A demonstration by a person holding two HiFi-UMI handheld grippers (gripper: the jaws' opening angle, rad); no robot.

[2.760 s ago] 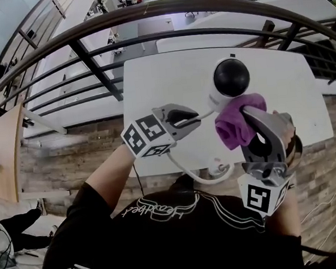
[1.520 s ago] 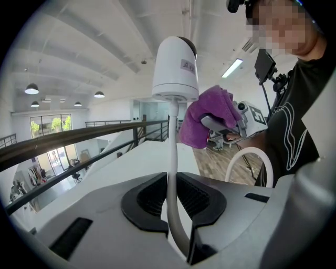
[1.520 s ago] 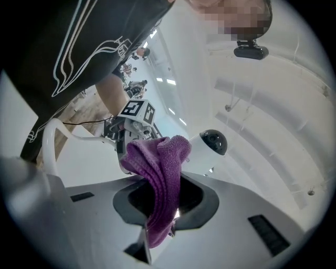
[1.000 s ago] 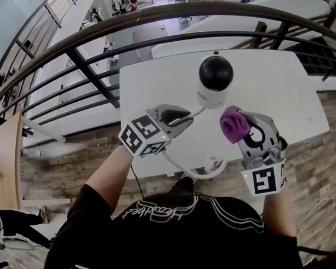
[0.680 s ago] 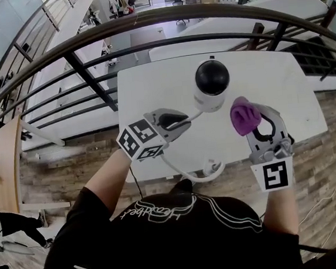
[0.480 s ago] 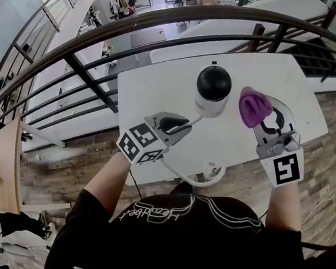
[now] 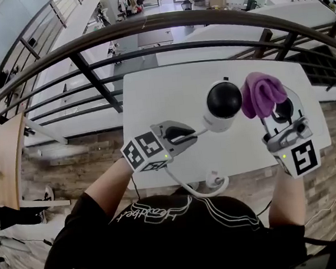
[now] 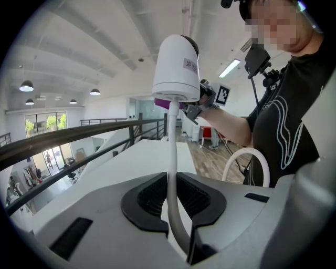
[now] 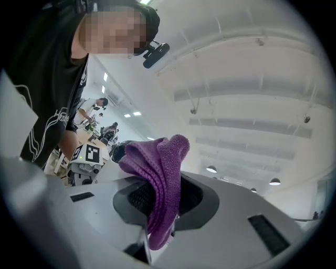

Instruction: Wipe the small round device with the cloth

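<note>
The small round device (image 7: 222, 103) is white with a black dome and hangs in the air above the white table (image 7: 152, 97). Its white cable (image 8: 172, 173) runs down between the pads of my left gripper (image 7: 187, 134), which is shut on it. From the left gripper view I see the device's white underside (image 8: 176, 71) above the jaws. My right gripper (image 7: 272, 106) is shut on a folded purple cloth (image 7: 261, 95), held up just right of the device and touching or nearly touching its side. In the right gripper view the cloth (image 9: 160, 178) bulges out above the jaws.
A dark metal railing (image 7: 88, 44) curves past the far side of the table, with a lower floor beyond it. The cable's loose end loops (image 7: 211, 185) near the table's front edge. The person's black shirt (image 7: 178, 242) fills the bottom of the head view.
The right gripper with the cloth has risen and swung from below and in front of the device to its right side. The left gripper and the device stay about where they were.
</note>
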